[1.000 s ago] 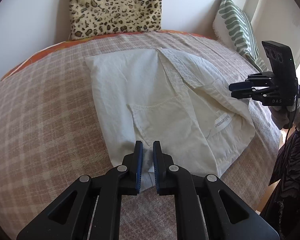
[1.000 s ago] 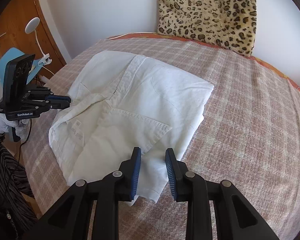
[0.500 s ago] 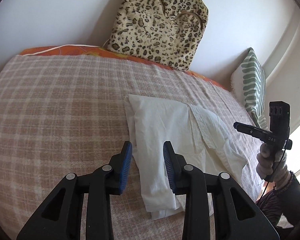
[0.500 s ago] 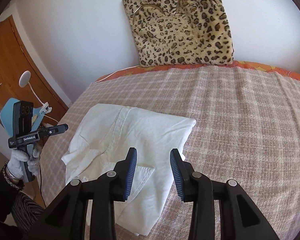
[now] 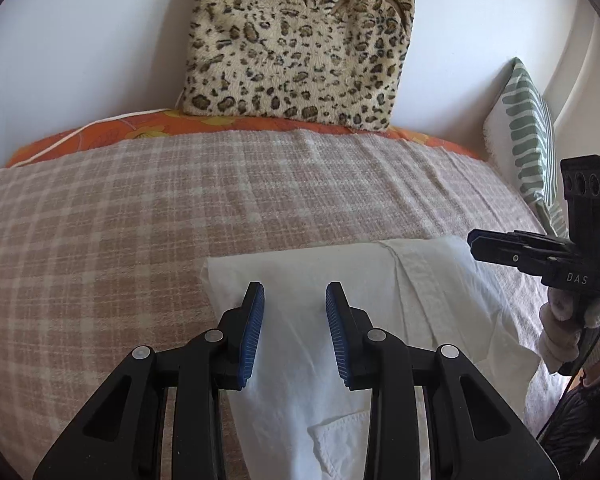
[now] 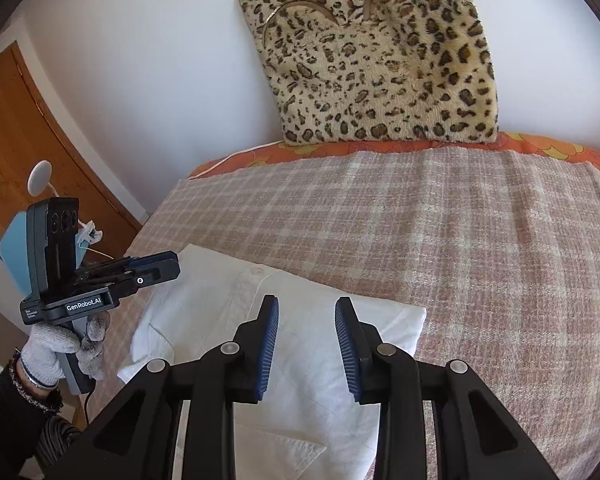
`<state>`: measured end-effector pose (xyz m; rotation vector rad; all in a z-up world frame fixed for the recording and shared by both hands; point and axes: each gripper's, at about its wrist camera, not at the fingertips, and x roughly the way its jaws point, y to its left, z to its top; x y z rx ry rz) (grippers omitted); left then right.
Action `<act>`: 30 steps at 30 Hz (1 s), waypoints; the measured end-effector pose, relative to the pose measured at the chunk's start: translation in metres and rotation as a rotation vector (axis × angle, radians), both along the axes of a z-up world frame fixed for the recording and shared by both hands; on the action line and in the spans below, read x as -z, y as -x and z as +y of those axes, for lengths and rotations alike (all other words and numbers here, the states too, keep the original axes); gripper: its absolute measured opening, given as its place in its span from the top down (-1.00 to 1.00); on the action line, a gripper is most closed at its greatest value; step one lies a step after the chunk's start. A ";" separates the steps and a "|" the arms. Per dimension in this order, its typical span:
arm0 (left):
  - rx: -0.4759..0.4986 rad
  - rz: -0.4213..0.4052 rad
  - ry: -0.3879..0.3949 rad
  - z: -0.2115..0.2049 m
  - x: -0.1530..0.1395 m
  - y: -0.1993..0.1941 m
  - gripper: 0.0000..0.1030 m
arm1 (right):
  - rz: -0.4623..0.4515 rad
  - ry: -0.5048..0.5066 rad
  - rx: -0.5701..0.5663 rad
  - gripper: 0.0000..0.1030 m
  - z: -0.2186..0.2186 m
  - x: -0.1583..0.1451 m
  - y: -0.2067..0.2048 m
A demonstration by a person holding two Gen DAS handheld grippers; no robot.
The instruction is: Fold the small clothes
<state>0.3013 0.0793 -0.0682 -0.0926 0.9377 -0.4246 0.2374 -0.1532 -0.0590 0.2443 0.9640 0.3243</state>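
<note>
A white garment (image 5: 340, 280) lies folded on the checked blanket (image 5: 100, 240), with a pocket showing near its closest end. My left gripper (image 5: 295, 292) hovers over the garment's left part, open, with nothing between its pads. My right gripper (image 6: 306, 304) hovers over the same white garment (image 6: 204, 300); its jaws are closing a little and hold nothing. Each view shows the other gripper side on in a gloved hand: the right gripper (image 5: 476, 246) over the garment's right end, the left gripper (image 6: 172, 268) over its left end.
A leopard-print cushion (image 5: 300, 40) leans on the white wall at the head of the bed. A green-striped pillow (image 5: 528, 140) stands at the right. An orange sheet edge (image 5: 100, 136) borders the blanket. A wooden door (image 6: 28, 140) and a white lamp (image 6: 40, 172) are left of the bed.
The left jaws have opened from almost shut at the garment's near hem. Both grippers have swung away from the hem, so the garment now sits lower and the cushion larger in both views.
</note>
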 end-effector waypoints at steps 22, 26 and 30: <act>-0.216 0.189 0.411 0.104 0.001 0.085 0.06 | 0.164 -0.193 0.209 -0.26 -0.078 0.045 0.018; -0.248 0.234 0.469 0.106 0.010 0.105 0.06 | 0.179 -0.239 0.190 -0.40 -0.074 0.050 0.017; -0.301 0.280 0.569 0.108 0.019 0.120 -0.05 | 0.200 -0.284 0.187 -0.44 -0.070 0.055 0.013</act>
